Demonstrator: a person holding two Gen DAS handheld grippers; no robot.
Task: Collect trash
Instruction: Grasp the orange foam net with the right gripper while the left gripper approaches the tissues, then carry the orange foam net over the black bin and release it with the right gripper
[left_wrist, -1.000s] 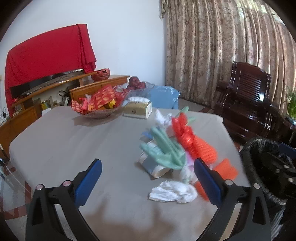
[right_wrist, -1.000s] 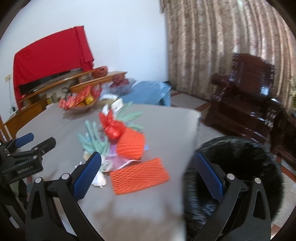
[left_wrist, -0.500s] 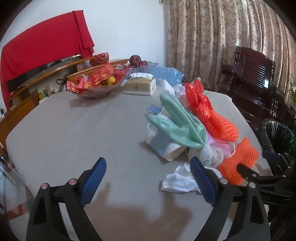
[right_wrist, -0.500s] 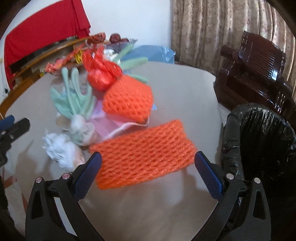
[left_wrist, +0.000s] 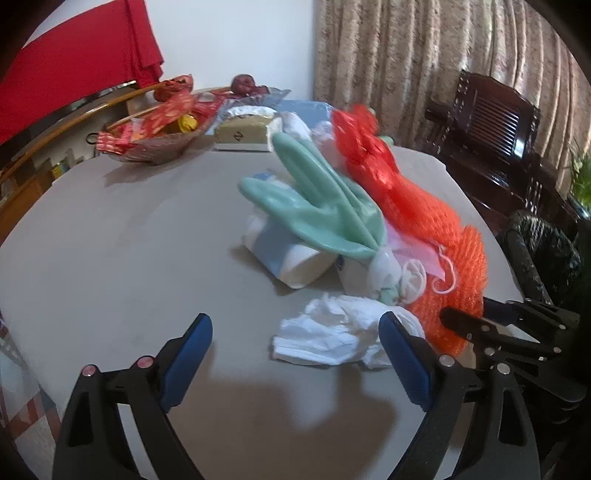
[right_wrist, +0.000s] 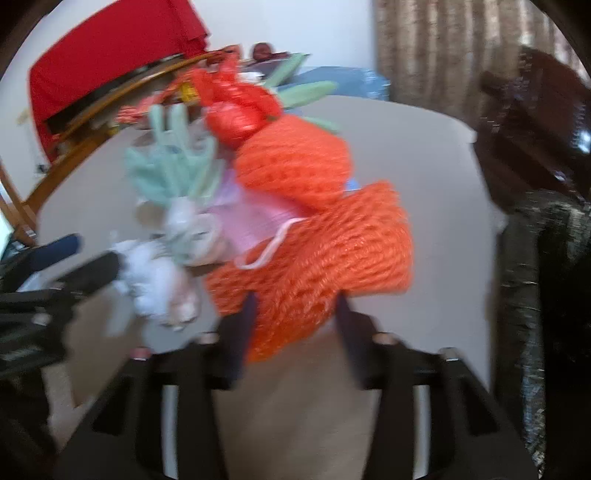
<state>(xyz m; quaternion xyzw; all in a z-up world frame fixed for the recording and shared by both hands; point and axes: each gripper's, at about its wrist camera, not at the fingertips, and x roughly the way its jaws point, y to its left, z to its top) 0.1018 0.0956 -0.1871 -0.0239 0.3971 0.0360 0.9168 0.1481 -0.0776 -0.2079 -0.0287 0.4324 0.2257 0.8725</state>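
A heap of trash lies on the grey table (left_wrist: 110, 240): mint-green rubber gloves (left_wrist: 325, 210), a red net bag (left_wrist: 369, 147), a flat orange foam net (right_wrist: 325, 258) and a crumpled white tissue (left_wrist: 332, 339). My right gripper (right_wrist: 295, 299) is closing its jaws on the near edge of the orange foam net, which is bunched up between the pads. My left gripper (left_wrist: 295, 321) stands open low over the table, and the white tissue lies just ahead of its right finger. A bin with a black bag (right_wrist: 546, 277) stands beside the table at the right.
At the table's far side stand a bowl of red packets (left_wrist: 155, 133) and a tissue box (left_wrist: 243, 133). A dark wooden chair (left_wrist: 495, 122) and a patterned curtain are behind the bin (left_wrist: 543, 251). A wooden cabinet draped in red cloth lines the left wall.
Both grippers have come down and forward toward the heap. The right gripper's jaws have closed from wide open onto the orange net, which has crumpled up. The left gripper has stayed open.
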